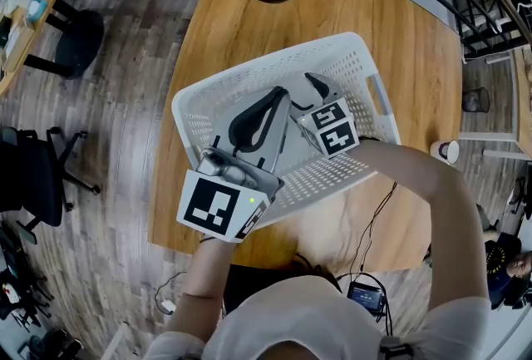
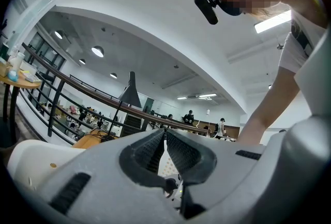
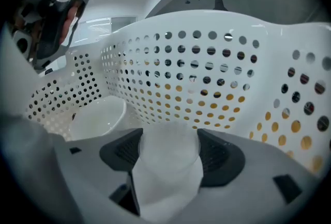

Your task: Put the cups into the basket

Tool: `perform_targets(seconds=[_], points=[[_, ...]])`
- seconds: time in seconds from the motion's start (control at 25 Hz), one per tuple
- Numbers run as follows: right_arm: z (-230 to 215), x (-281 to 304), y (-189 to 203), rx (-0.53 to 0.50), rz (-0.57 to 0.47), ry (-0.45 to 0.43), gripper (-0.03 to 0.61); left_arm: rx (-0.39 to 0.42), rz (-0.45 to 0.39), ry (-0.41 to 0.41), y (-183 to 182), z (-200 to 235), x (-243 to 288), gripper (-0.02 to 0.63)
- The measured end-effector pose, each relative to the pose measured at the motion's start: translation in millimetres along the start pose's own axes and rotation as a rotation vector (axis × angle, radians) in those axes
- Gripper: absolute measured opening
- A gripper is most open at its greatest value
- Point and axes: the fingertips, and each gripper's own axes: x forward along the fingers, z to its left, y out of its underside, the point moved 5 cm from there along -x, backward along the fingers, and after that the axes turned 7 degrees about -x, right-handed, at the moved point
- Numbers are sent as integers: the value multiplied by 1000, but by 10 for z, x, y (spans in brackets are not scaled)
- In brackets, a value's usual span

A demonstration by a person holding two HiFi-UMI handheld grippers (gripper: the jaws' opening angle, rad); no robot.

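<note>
White perforated basket (image 1: pixel 366 59) sits on the wooden bench (image 1: pixel 399 26). The right tool (image 3: pixel 169 148) reaches down inside it, its jaws clamped on a translucent cup (image 3: pixel 168 171). Another white cup (image 3: pixel 95 120) lies on the basket floor to its left. The left tool (image 2: pixel 164 140) has its jaw tips together, seemingly pinching the basket's near wall. A third cup (image 1: pixel 446 151) stands on the bench, apart from the basket.

Even light is given by ceiling lamps (image 2: pixel 97 51), edges are bent by fisheye distortion, and the near cup (image 3: pixel 168 158) is blurred.
</note>
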Motion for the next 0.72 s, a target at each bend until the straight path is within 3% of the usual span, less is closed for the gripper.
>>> perform_targets(seconds=[0.2, 0.36, 0.72], points=[[27, 27, 5, -32, 14, 4, 330, 26, -24, -14, -25, 78, -45, 9], [55, 79, 156, -3, 108, -36, 333, 21, -29, -18, -27, 82, -64, 9], [59, 74, 102, -9, 124, -61, 413, 26, -22, -18, -2, 85, -32, 9]])
